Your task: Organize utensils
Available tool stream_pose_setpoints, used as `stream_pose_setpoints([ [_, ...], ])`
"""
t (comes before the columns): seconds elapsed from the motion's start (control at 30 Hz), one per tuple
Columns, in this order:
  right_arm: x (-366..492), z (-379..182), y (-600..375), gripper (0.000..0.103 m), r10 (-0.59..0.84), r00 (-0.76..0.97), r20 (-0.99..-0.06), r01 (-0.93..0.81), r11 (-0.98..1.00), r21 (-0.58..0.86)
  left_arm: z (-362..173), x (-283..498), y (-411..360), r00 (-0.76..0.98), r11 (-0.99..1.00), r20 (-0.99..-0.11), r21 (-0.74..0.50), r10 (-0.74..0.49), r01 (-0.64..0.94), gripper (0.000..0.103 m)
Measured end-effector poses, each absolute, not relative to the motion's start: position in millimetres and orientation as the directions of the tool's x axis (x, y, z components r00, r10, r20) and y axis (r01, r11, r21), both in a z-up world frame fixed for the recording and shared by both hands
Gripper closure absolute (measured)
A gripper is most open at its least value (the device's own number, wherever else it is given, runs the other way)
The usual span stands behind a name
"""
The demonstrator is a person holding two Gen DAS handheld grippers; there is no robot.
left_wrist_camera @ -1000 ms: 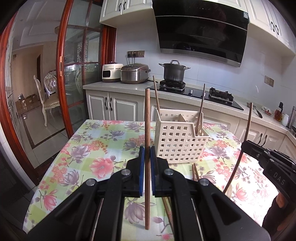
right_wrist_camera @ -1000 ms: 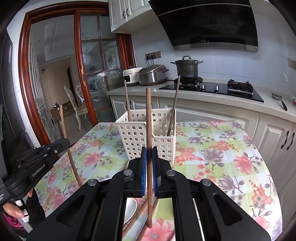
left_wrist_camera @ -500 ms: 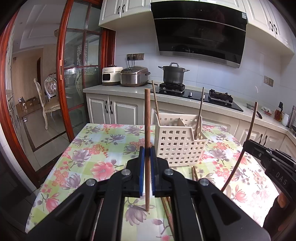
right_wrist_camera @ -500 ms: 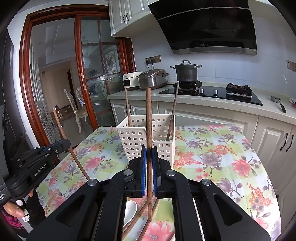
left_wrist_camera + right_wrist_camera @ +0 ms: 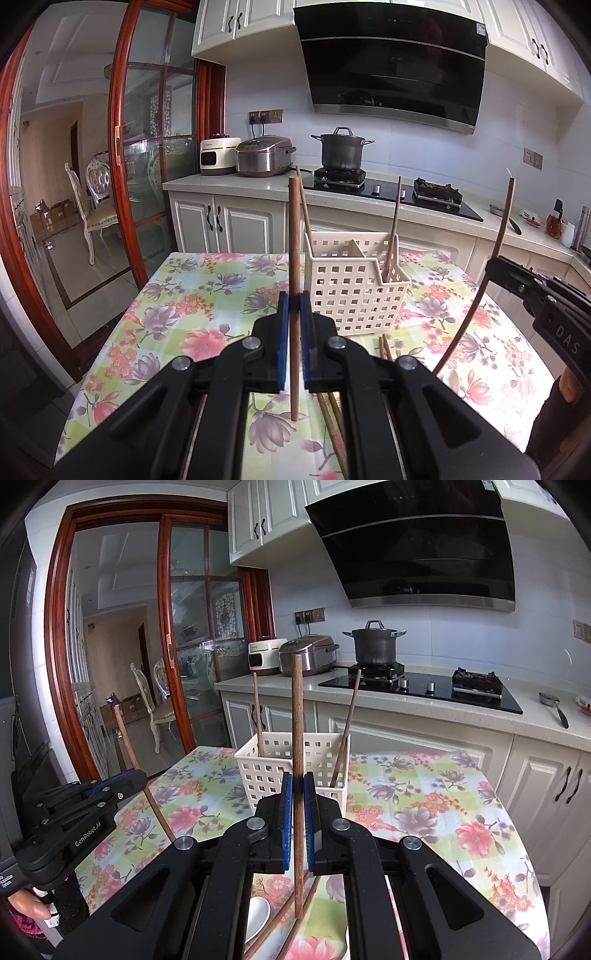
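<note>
A: What does the basket, at frame centre, hold?
B: Two upright chopsticks.
A: The jaws?
B: The left gripper and the right gripper each clamp one upright chopstick above the table.

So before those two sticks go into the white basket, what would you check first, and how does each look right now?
1. Left gripper shut on its chopstick: ok, held upright.
2. Right gripper shut on its chopstick: ok, held upright.
3. Utensil basket standing upright on the floral tablecloth: ok.
4. Room left in the basket: ok, two chopsticks lean inside with space around them.
5. Held chopsticks positioned above the basket opening: not ok, both are short of it, on the near side.
6. Loose chopsticks and white spoon lying under the right gripper: ok to leave, but pick them up later.
</note>
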State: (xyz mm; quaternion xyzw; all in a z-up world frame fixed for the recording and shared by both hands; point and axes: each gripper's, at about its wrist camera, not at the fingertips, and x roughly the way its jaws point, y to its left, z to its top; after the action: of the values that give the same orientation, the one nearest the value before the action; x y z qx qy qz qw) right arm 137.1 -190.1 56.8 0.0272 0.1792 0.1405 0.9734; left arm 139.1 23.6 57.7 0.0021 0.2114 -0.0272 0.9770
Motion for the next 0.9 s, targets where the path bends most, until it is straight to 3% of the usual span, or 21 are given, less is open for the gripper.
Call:
stream_pose_setpoints([
  [0.5,170.5,75.1,-193.1,0.097,0.271,0.904,-0.330,-0.252,0.962,0.101,85.2,154.7,14.2,0.923,0.997,-0.381,0.019,-0.056,0.068,0.097],
  [0.9,214.9,108.9,-196.4,0.097,0.268,0.920,-0.286,-0.250,0.963,0.100,142.5,192.0,6.6,0.926,0.994,-0.364,-0.003,-0.103,0.110,0.097],
])
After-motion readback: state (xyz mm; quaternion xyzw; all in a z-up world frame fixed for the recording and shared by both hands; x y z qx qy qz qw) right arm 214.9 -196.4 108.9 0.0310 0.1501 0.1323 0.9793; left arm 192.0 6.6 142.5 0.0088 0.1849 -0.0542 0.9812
